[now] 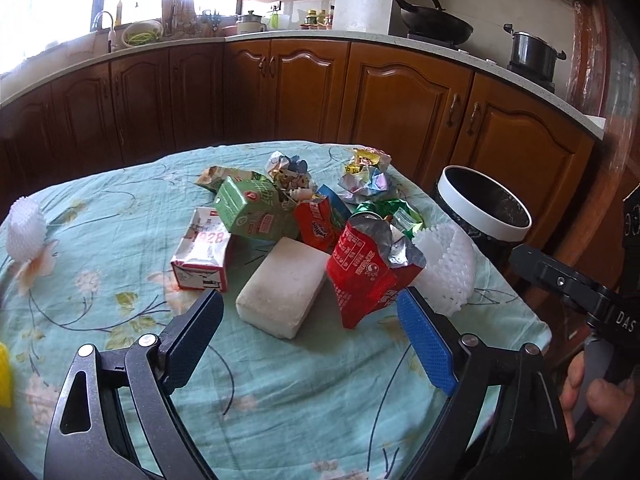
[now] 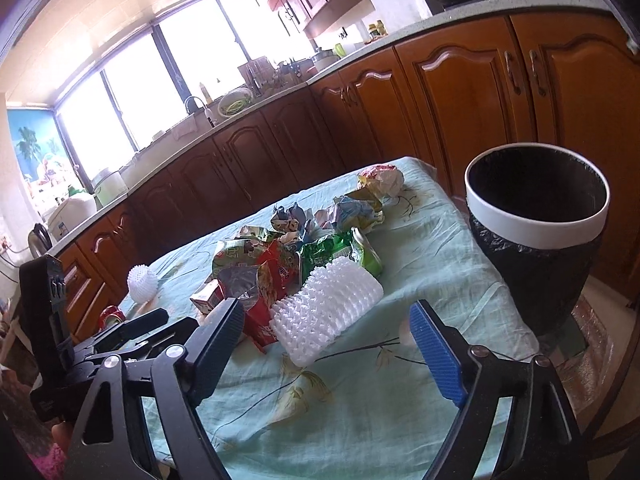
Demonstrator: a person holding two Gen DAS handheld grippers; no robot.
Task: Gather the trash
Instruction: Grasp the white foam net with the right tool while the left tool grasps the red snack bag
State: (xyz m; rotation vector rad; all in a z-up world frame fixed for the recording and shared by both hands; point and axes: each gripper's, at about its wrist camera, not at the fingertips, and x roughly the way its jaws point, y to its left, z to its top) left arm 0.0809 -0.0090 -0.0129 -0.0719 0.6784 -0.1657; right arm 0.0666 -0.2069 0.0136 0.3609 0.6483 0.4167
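A pile of trash lies on the table with a teal flowered cloth [image 1: 280, 380]. It holds a white foam block [image 1: 282, 286], a torn red snack bag [image 1: 366, 268], a green carton [image 1: 252, 210], a red-and-white carton [image 1: 202, 250], white foam netting [image 1: 448, 268] and crumpled wrappers [image 1: 364, 182]. My left gripper [image 1: 310, 312] is open and empty, just short of the foam block and red bag. My right gripper [image 2: 326, 326] is open and empty, just before the foam netting [image 2: 326, 314]. A bin [image 2: 538, 216] with a white rim and black liner stands right of the table.
A second foam net [image 1: 24, 226] lies at the table's far left, and a red can [image 2: 112, 316] near the left gripper body. Wooden kitchen cabinets [image 1: 400, 100] with a counter, sink, wok and pot run behind the table. The bin also shows in the left wrist view [image 1: 484, 208].
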